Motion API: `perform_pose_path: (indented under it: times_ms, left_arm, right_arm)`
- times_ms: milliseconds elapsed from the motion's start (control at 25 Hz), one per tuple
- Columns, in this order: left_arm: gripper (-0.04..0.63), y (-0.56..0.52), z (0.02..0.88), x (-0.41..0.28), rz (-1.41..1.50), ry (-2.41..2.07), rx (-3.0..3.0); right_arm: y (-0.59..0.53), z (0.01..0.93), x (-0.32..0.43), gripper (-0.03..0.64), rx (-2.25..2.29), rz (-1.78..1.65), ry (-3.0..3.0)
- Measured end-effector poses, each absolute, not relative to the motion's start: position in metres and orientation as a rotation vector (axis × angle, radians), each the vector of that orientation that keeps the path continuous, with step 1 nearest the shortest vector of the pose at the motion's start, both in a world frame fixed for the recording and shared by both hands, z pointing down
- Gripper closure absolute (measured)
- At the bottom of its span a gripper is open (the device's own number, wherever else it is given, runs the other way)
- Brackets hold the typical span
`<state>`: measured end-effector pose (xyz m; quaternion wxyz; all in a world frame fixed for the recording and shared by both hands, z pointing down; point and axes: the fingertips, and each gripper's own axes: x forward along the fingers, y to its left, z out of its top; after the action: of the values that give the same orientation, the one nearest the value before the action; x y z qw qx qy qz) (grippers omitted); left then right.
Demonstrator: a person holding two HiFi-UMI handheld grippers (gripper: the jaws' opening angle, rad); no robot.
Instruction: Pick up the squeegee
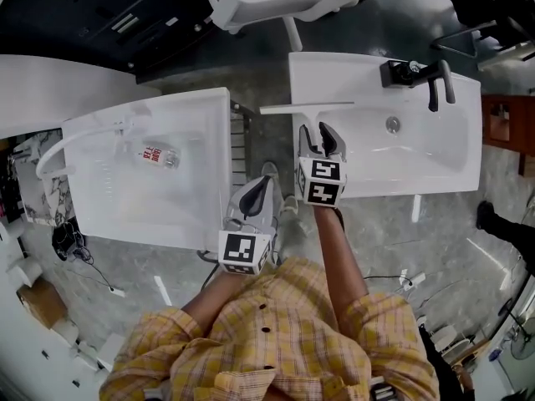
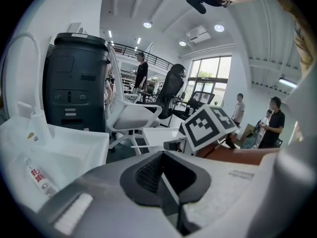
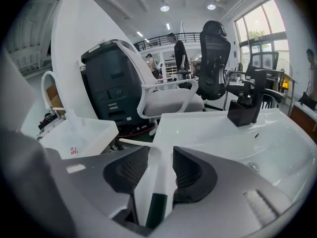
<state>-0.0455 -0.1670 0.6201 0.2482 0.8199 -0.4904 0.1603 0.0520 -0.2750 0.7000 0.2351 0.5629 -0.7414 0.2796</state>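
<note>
- Head view: a person in a yellow plaid shirt stands over two white fixtures, a basin (image 1: 201,107) at the left and a sink (image 1: 368,65) with a black faucet (image 1: 418,75) at the upper right.
- The squeegee (image 1: 306,106) lies on the sink's left rim. Its blade runs across the frame and its handle points down toward the person.
- The right gripper (image 1: 322,137) is at the handle, one jaw on each side. The left gripper (image 1: 256,195) hangs lower, between basin and sink, well apart from the squeegee.
- Left gripper view: the dark pads meet with nothing between them, so this gripper is clenched and empty. The thin white blade shows in the middle distance.
- Right gripper view: the jaws are spread wide with the white, dark-tipped handle (image 3: 158,187) between them. The pads do not appear to press on it.
- Progress: the approach looks finished, but the squeegee is not yet gripped and rests on the sink. Closing on the handle and lifting are left.
</note>
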Motion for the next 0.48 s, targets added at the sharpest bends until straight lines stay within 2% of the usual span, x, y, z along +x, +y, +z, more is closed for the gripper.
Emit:
perform_pose_path:
  times_ms: [480]
  left_arm:
    - [0.594,-0.168,0.629,-0.050,0.458,-1.325,2.216]
  right_arm:
    - [-0.283,0.730,0.055,0.479,1.535,0.827,-1.962]
